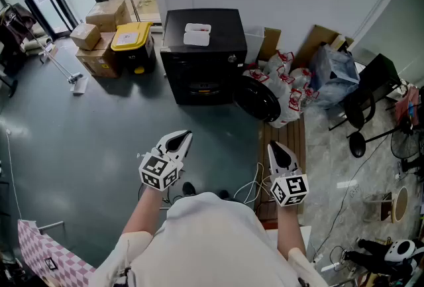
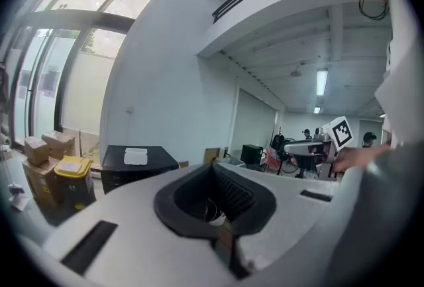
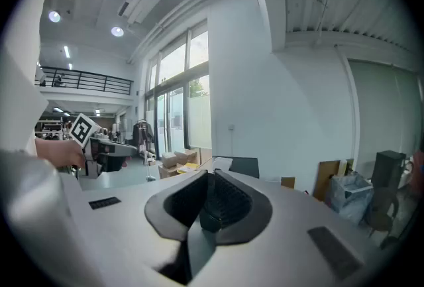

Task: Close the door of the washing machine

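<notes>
One view, the head's, shows the open door (image 1: 257,99).

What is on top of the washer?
A flat white thing, perhaps two pieces, lies on the washer's black top. Whatever is under it is covered.

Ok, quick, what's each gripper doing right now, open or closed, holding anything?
Left gripper: closed, holding nothing.
Right gripper: closed, holding nothing.

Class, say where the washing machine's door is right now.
In the head view, the door hangs open at the washing machine's right front corner, beside white-and-red bags.
</notes>
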